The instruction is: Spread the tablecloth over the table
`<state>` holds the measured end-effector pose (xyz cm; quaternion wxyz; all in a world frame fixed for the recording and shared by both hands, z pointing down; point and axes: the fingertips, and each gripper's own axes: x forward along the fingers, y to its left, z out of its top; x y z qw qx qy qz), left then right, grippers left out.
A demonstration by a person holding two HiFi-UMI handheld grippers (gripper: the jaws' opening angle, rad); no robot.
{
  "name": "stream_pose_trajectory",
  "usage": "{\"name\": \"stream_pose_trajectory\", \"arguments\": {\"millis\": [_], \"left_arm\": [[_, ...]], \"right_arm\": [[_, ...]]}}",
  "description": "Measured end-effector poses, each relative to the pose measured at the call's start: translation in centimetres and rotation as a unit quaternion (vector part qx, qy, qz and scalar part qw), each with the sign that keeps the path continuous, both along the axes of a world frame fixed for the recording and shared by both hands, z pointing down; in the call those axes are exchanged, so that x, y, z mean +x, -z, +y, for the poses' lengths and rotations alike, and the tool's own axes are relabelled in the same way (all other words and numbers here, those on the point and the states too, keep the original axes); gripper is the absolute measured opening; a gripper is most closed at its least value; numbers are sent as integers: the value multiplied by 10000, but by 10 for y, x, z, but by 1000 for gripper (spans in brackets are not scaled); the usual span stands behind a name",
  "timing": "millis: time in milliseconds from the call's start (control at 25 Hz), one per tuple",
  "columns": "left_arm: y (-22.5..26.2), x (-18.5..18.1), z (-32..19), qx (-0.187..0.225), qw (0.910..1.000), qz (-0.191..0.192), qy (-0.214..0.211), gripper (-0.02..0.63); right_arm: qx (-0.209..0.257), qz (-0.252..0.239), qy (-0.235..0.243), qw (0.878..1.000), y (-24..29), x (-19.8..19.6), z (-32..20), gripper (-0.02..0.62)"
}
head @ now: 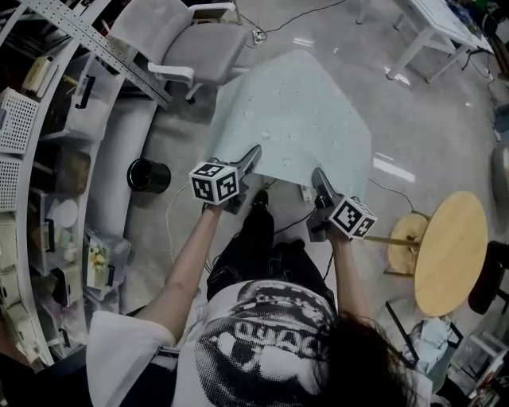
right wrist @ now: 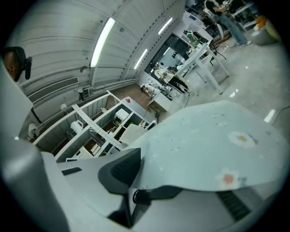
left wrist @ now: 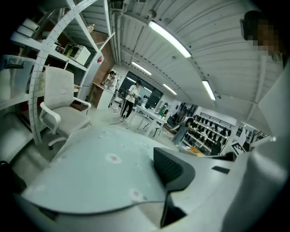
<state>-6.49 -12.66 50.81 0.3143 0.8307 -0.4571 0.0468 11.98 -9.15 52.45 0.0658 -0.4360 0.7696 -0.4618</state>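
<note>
A pale blue-green tablecloth (head: pixel 298 119) with small flower prints billows flat in the air in front of me, above the floor. My left gripper (head: pixel 253 155) is shut on its near edge at the left, and the cloth (left wrist: pixel 104 167) runs out between the jaws of the gripper (left wrist: pixel 161 195). My right gripper (head: pixel 318 176) is shut on the near edge at the right. There too the cloth (right wrist: pixel 217 145) lies pinched between the jaws of the gripper (right wrist: pixel 149 192). A round wooden table (head: pixel 449 254) stands bare to my right, apart from the cloth.
A grey office chair (head: pixel 199 44) stands just beyond the cloth's far left corner. Shelving (head: pixel 48 159) with boxes lines the left, with a black bin (head: pixel 149 175) beside it. A white table (head: pixel 437 24) is at the far right. Cables cross the floor under me.
</note>
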Motion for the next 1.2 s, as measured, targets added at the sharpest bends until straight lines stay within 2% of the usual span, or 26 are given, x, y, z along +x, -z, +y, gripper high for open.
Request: {"name": "stream_pose_trajectory", "arguments": {"millis": [280,440,640,920,1040,1200], "left_arm": [[-50,-18,27,-324,9982,-508,80,107],[-78,-31,34,-566,9964,-589,225,107],[-115,-44,44,-924,9902,-1012,253,98],[-162,-60,43,-1516,9821,-913,640,97],[-178,-66,41,-1759,9776,-804,834,97],[-188,-68,41,-1827,9762,-752,894,101]], "right_arm": [[-653,-82,99,9978,-43,-22,28,54],[-1099,-146,65,9938,-77,-31,37,55],[-1313,409,309,9900,-108,-44,38,45],[-1731,354,294,9838,-144,-56,35,48],[-1995,111,140,9797,-156,-61,37,52],[-2166,-156,119,9761,-164,-65,41,56]]}}
